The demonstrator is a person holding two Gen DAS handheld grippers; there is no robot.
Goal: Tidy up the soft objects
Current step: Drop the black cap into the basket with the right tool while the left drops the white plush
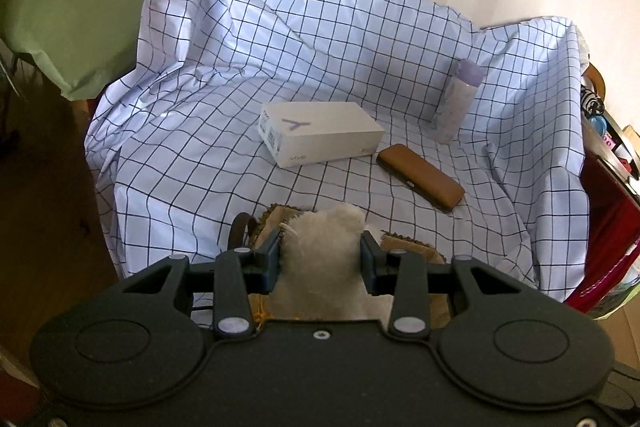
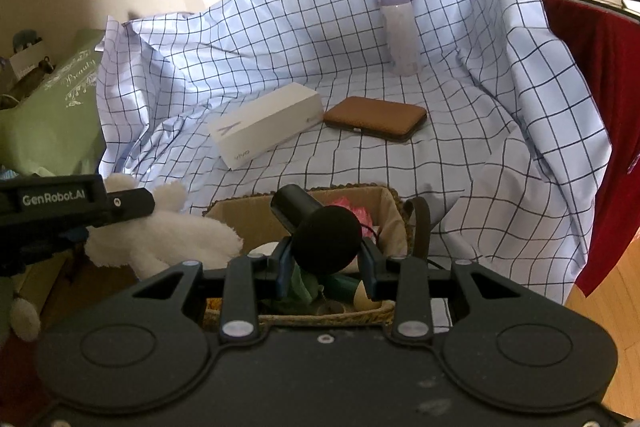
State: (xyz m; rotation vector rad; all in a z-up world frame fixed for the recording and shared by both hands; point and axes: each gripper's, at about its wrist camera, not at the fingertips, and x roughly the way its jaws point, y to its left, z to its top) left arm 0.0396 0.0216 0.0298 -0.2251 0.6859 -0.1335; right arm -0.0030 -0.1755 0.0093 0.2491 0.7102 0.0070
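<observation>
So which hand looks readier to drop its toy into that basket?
Probably the right gripper: its black toy hangs directly over the basket. The left gripper holds the white plush just beside the rim.

Soft daylight stripes the back wall; fisheye edges bend and darken, foreground slightly blurred.

A draped surface is being lit by daylight against a pale striped wall.

A checked cloth is being spread over the furniture, its edges bunched up behind. Wooden floor is being shown at the right, a red fabric hung beside it, and a green cushion is lying at the left.
</observation>
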